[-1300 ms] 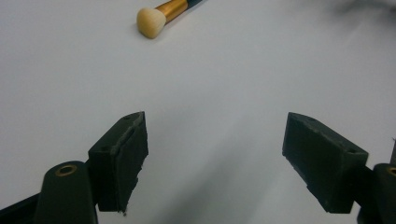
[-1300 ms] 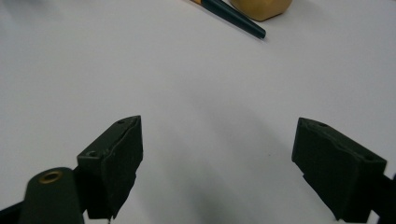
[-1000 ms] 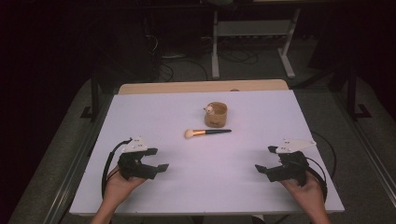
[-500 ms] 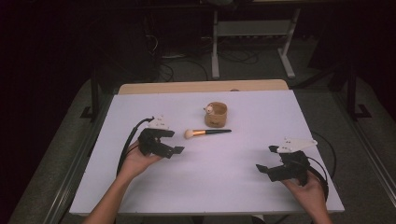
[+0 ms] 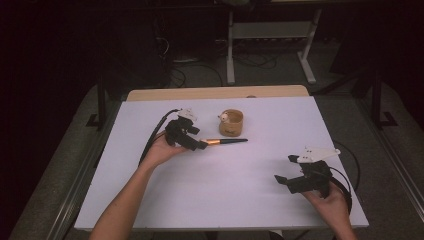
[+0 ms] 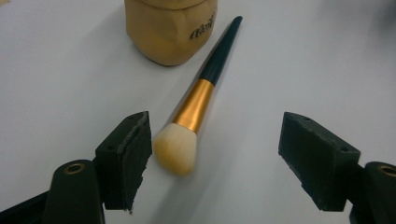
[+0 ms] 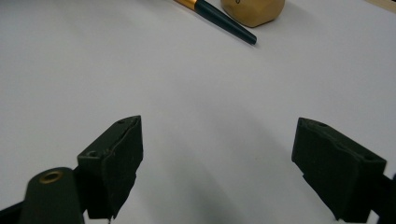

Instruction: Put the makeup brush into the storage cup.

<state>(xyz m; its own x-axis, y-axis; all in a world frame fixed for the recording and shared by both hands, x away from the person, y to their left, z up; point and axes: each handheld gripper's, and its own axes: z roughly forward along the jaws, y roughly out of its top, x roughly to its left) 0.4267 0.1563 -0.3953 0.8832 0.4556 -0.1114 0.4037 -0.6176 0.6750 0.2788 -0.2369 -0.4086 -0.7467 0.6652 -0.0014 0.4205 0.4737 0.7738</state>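
Since a second ago the left gripper [image 5: 196, 143] has slid across the desk [image 5: 240, 200] to the makeup brush [image 6: 198, 105]; its fingers, just narrowing slightly, stand apart around the bristles without pressing. Just beside the brush sits the tan cup [image 5: 231, 123]. Well away from the cup, the right gripper [image 5: 282, 172] rests, fingers spread, empty.

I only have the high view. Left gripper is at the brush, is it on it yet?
Observer: Not yet. In the left gripper view the left gripper is open; the brush has its bristle head between the jaws, near one pad, unpressed.
Operator: Cup in the way?
Observer: The tan cup sits beyond the jaws, beside the dark handle.
Operator: Right side?
Observer: The right gripper is open over bare table.
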